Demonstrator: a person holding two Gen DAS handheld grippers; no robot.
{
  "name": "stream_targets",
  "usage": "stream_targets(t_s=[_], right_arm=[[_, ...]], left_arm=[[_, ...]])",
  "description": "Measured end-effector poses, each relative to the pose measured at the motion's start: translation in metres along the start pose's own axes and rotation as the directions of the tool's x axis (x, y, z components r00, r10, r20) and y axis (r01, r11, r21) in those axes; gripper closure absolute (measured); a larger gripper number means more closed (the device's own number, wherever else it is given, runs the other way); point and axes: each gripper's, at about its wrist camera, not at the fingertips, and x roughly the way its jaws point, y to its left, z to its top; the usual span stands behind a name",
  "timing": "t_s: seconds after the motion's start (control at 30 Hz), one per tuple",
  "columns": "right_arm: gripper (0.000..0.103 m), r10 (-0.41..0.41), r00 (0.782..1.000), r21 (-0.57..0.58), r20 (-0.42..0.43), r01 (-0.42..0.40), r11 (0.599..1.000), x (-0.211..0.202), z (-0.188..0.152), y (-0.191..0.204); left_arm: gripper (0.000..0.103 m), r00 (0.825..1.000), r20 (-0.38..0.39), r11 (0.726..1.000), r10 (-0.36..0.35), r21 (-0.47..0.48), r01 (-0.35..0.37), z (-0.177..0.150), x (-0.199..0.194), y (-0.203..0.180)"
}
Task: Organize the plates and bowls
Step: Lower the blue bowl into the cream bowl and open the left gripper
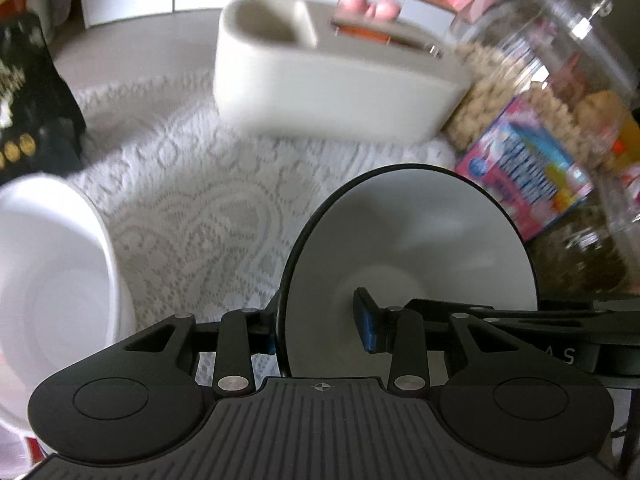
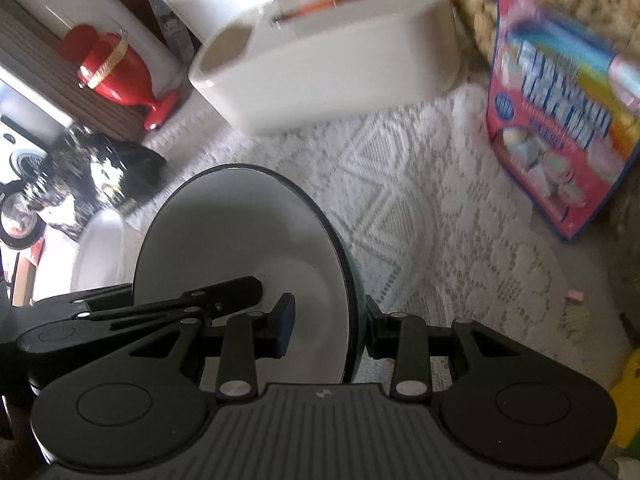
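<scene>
White inside with a dark rim, the bowl (image 1: 408,248) hangs above the lace tablecloth (image 1: 192,208), in front of the cream container (image 1: 320,84). The left gripper (image 1: 320,322) and right gripper (image 2: 330,326) both clench its rim, one on each side. Left of the bowl lies a white plate (image 1: 52,280).

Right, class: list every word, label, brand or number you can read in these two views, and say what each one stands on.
"A S": pale letters on the other gripper's black arm, cut off, so only part of a word.
Pink box: large blue lettering and a round blue badge, too blurred to read in either view.
Black packet with gold discs: print too blurred to read.
Small marks on each gripper's ribbed body are symbols, not text.
Nothing else legible.
</scene>
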Motion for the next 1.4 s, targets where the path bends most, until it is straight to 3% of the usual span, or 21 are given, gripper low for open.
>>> stream_targets(t_s=[0.17, 0.33, 0.5, 0.63, 0.7, 0.97, 1.4], right_arm=[[0.067, 0.011, 0.999, -0.030, 0.050, -0.010, 0.999, -0.042, -0.005, 0.018], [0.067, 0.006, 0.999, -0.073, 0.050, -0.002, 0.997, -0.074, -0.030, 0.031], [0.066, -0.014, 1.000, -0.104, 0.008, 0.014, 0.995, -0.083, -0.069, 0.036], [0.066, -0.022, 0.997, -0.093, -0.071, 0.015, 0.996, -0.070, -0.098, 0.026], [0.066, -0.020, 0.994, -0.087, -0.104, 0.011, 0.996, -0.062, -0.109, 0.021], [0.063, -0.040, 0.990, -0.060, -0.135, 0.033, 0.998, -0.044, -0.132, 0.005], [0.063, -0.051, 0.996, -0.105, -0.076, 0.043, 0.993, -0.058, -0.128, 0.004]], left_arm=[[0.065, 0.999, 0.044, 1.000, 0.007, 0.027, -0.008, -0.004, -0.044, -0.013], [0.065, 0.999, 0.031, 0.998, -0.013, 0.062, 0.012, -0.030, -0.074, -0.021], [0.065, 0.999, -0.014, 0.997, -0.049, 0.065, 0.050, -0.074, -0.077, -0.018], [0.065, 0.997, -0.071, 0.997, -0.032, 0.069, 0.037, -0.104, -0.061, -0.017], [0.065, 0.999, -0.050, 0.995, -0.001, 0.097, 0.006, -0.115, -0.061, -0.020], [0.065, 1.000, -0.020, 0.984, 0.019, 0.179, -0.015, -0.124, -0.063, -0.037], [0.074, 0.999, -0.019, 0.989, 0.026, 0.147, -0.023, -0.125, -0.070, -0.028]])
